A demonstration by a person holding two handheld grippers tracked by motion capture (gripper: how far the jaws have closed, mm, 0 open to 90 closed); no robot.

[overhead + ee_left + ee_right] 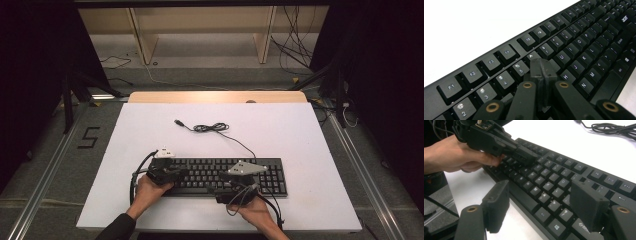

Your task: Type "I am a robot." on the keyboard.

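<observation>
A black keyboard (225,176) lies near the front of the white table top (150,130). Its cable runs back to a coiled bundle (211,128) and a USB plug (178,122). My left gripper (184,173) points right over the keyboard's left half. In the left gripper view it (541,68) is shut, with nothing between the pads, and the tip sits just over the keys (584,45) by 6 and Y. My right gripper (222,190) is at the keyboard's front edge. It (542,205) stands open, one pad (497,205) over the table and the other over the bottom key row (554,177). The left gripper (532,160) shows farther off.
The coiled cable (614,128) lies on the white board behind the keyboard. A wooden strip (215,97) edges the table's far side. A wooden shelf frame (200,30) and loose floor cables (295,45) stand beyond it. Metal rails (45,175) run along both sides.
</observation>
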